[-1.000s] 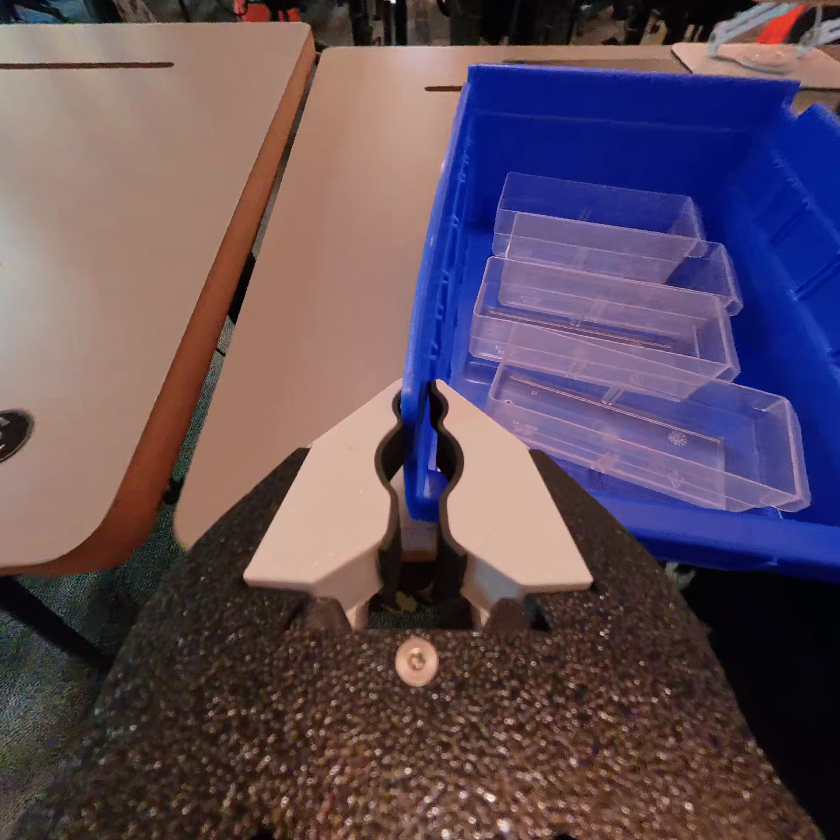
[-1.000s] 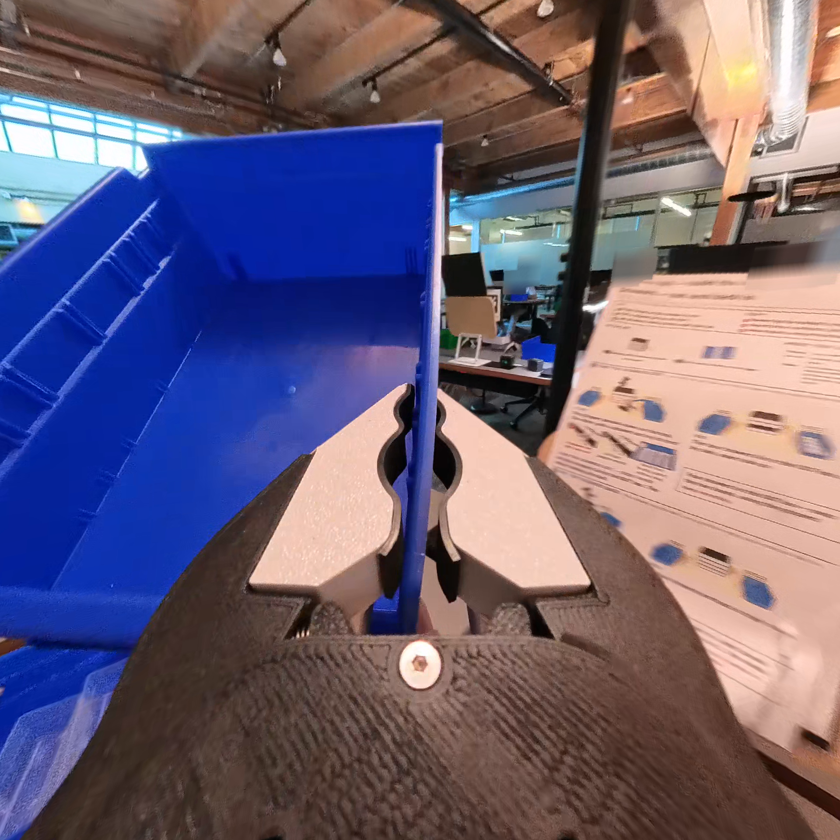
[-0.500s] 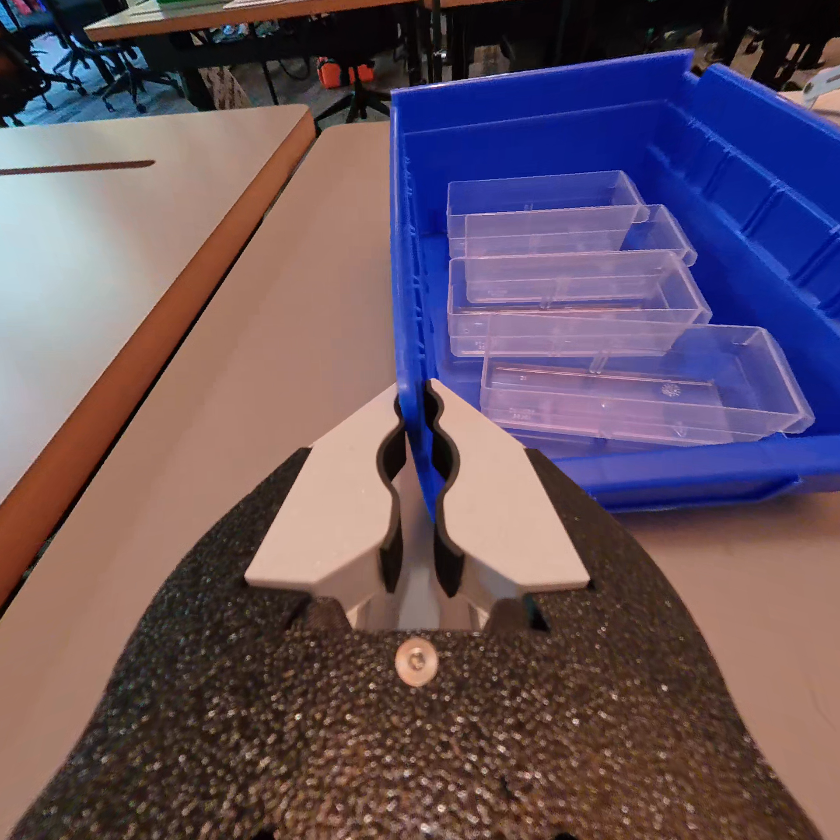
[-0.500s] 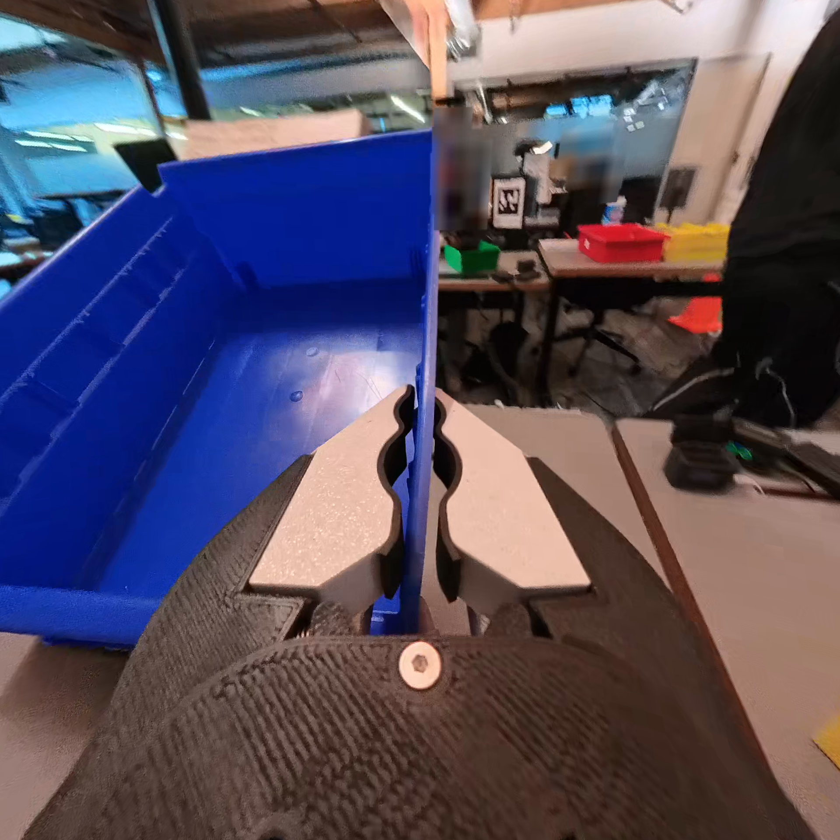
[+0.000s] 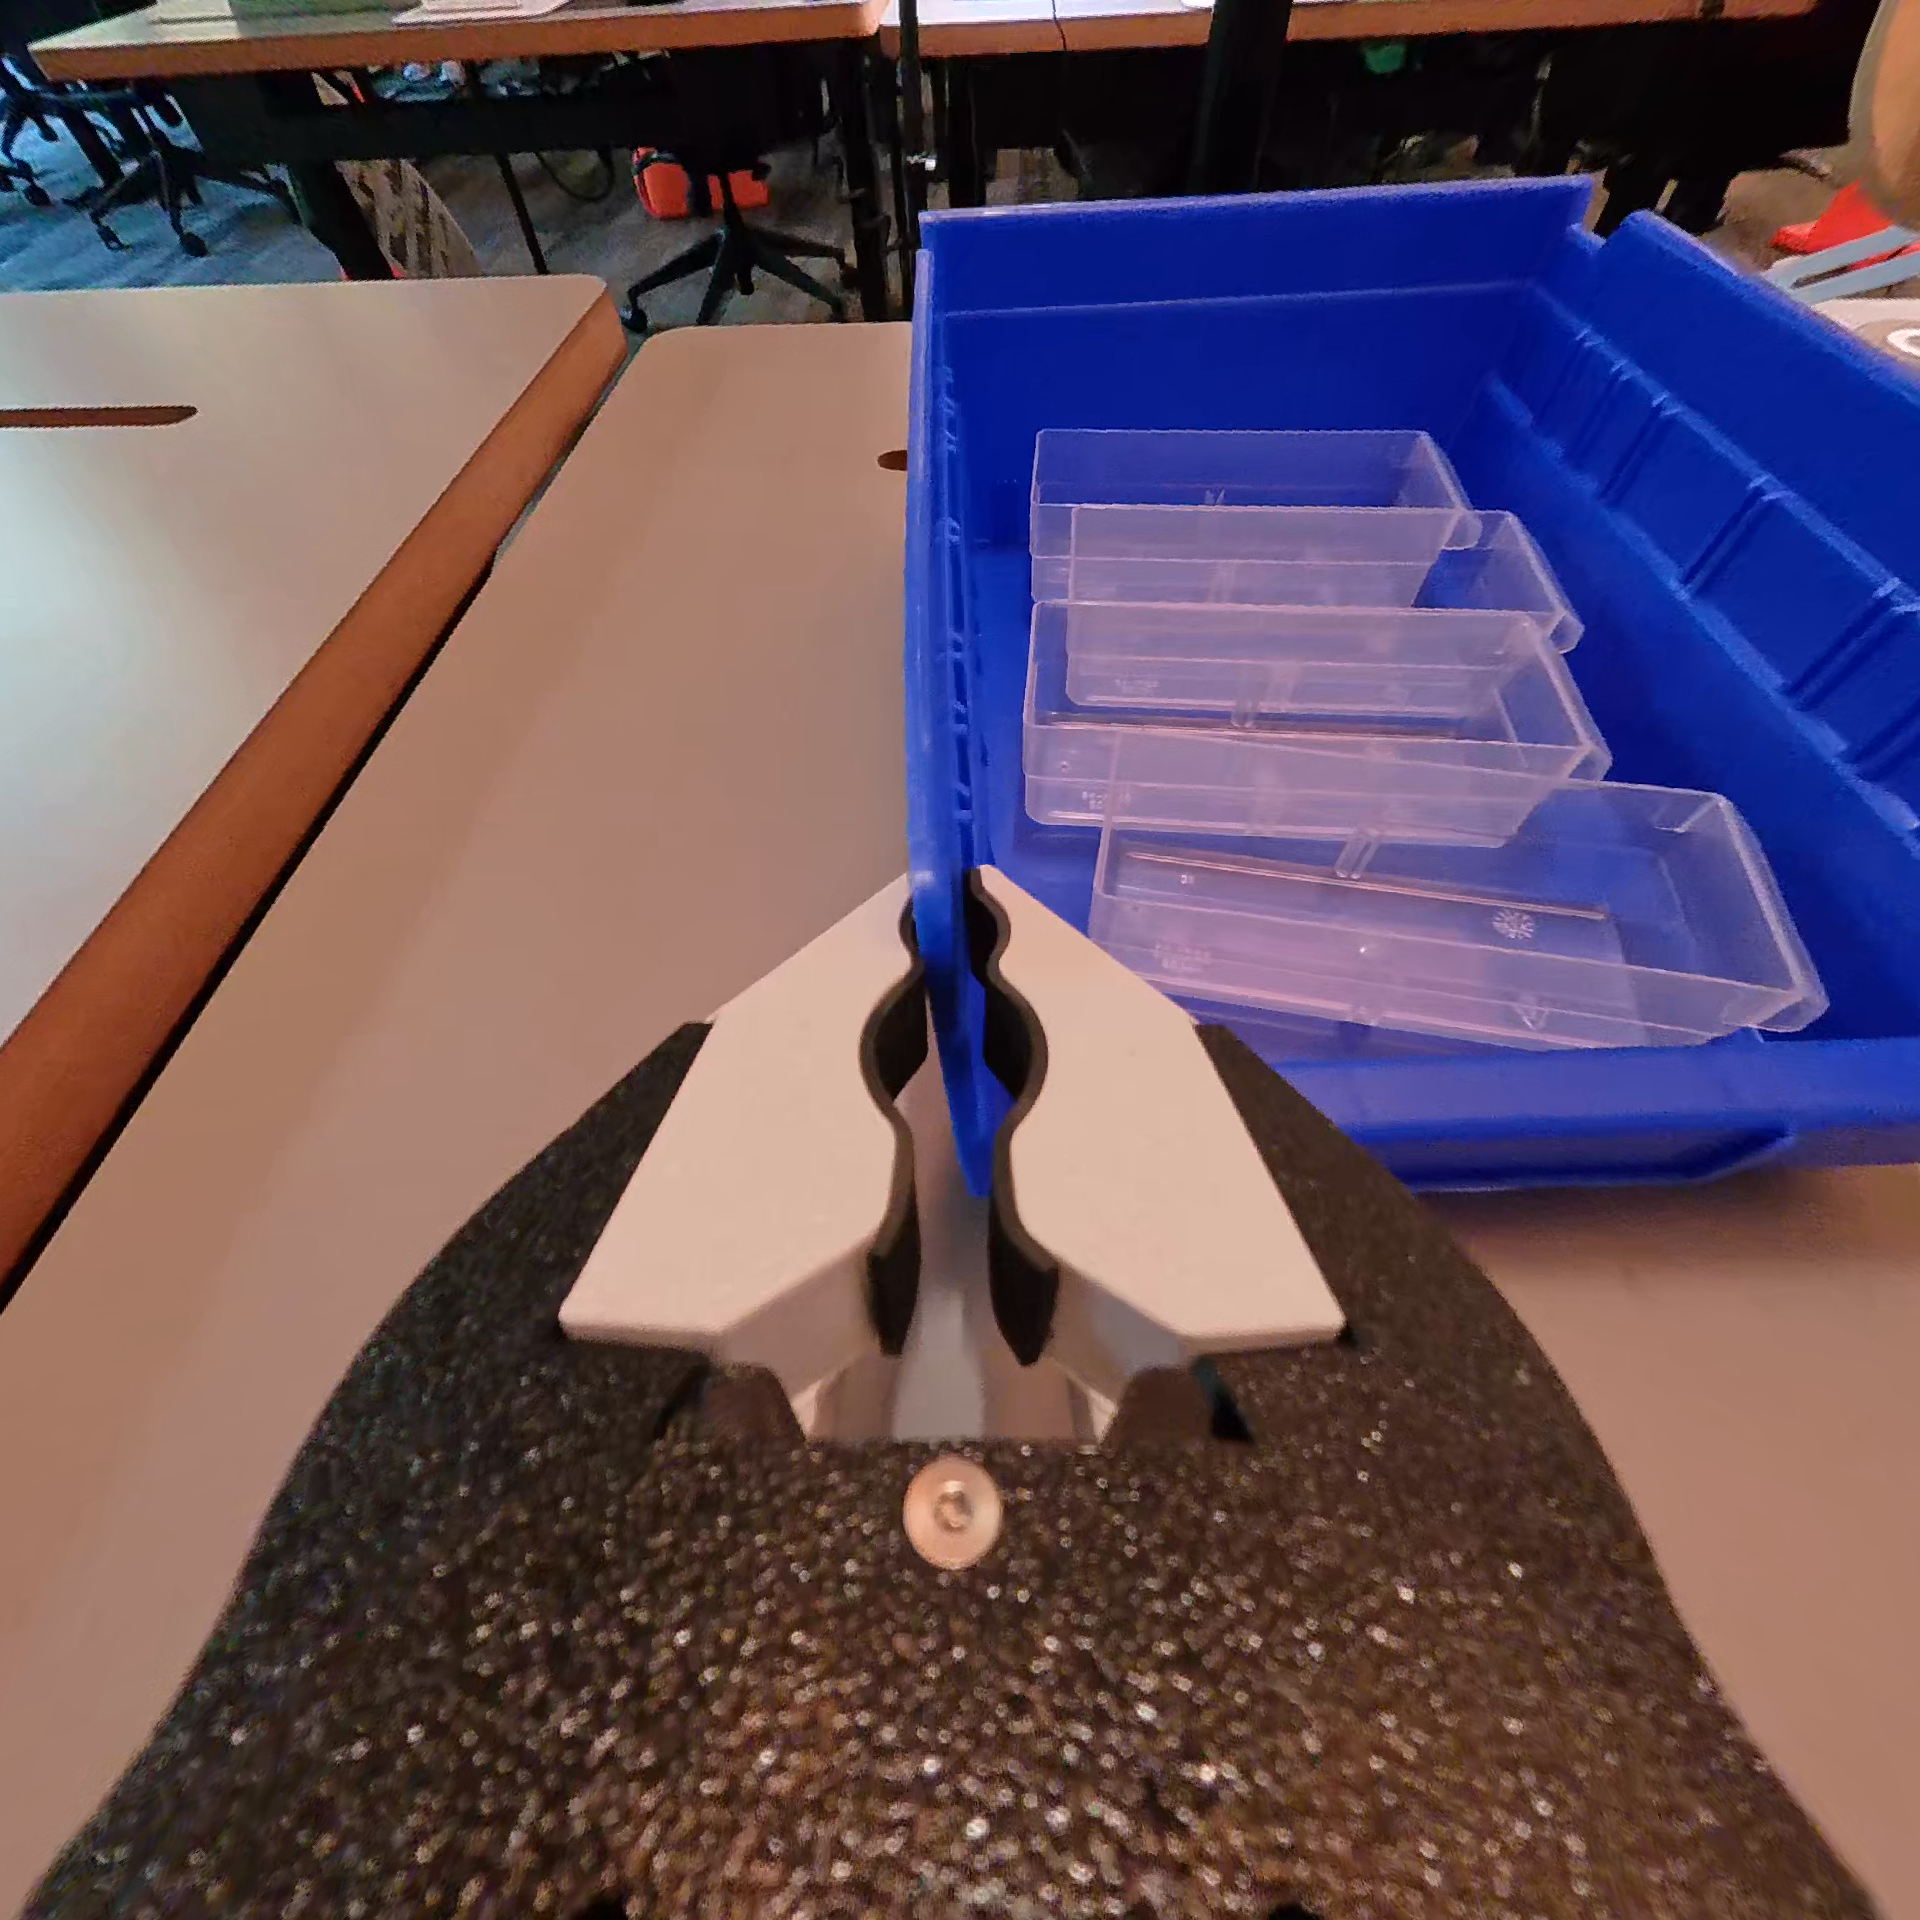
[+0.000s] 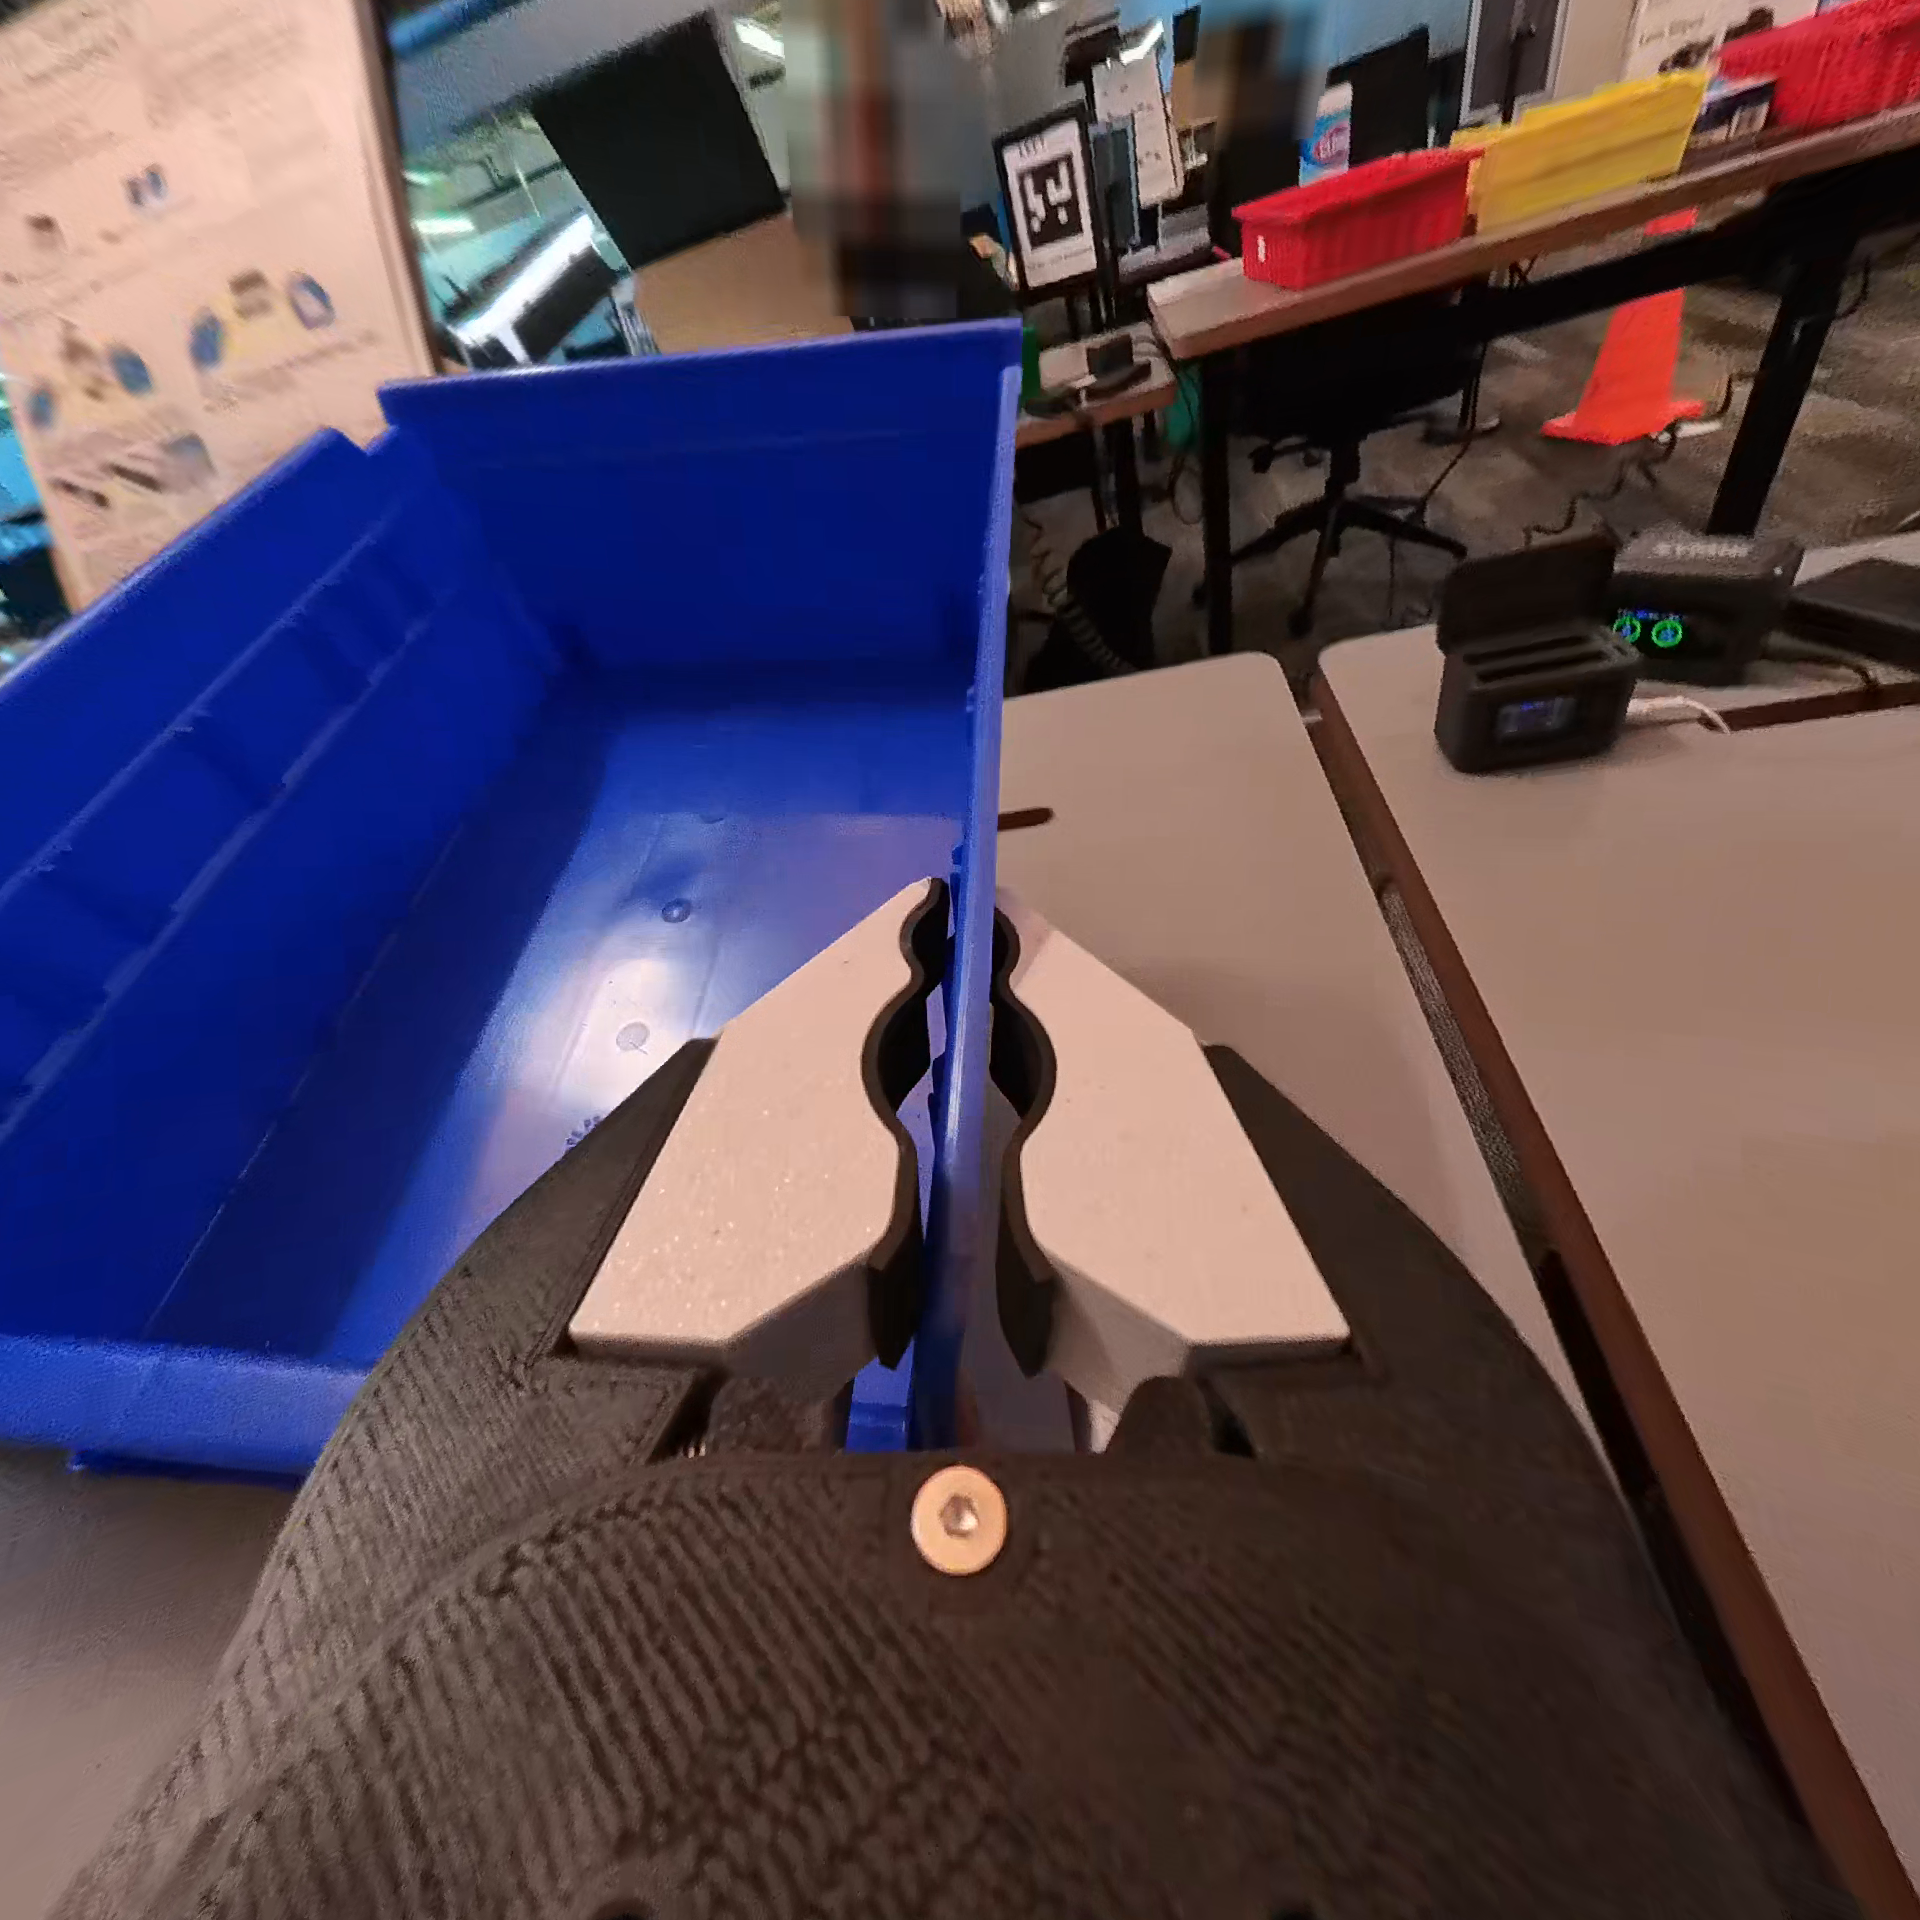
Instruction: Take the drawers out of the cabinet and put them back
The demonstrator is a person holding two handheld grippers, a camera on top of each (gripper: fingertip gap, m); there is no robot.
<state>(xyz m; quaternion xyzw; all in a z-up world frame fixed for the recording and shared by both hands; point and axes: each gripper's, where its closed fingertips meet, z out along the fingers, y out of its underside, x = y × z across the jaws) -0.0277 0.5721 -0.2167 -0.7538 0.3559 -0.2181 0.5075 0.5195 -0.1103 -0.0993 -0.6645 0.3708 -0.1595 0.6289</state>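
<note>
A blue bin (image 5: 1247, 343) sits on a grey table (image 5: 623, 831) and holds several clear plastic drawers (image 5: 1434, 935) lying overlapped. My left gripper (image 5: 940, 904) is shut on the bin's left wall at its near corner. In the right wrist view my right gripper (image 6: 971, 904) is shut on the right wall of a blue bin (image 6: 675, 520) whose visible inside shows no drawers. I cannot tell whether that is the same bin. No cabinet is in view.
A second table (image 5: 208, 520) stands close on the left across a narrow gap. On the right, another table (image 6: 1714, 987) carries a black charger box (image 6: 1527, 696). A printed poster board (image 6: 177, 260) stands behind the bin. Chairs and tables with red and yellow bins are farther back.
The blue bin was held tilted in the air a second ago and has come down level onto the grey table. Both grippers stayed shut on its walls.
</note>
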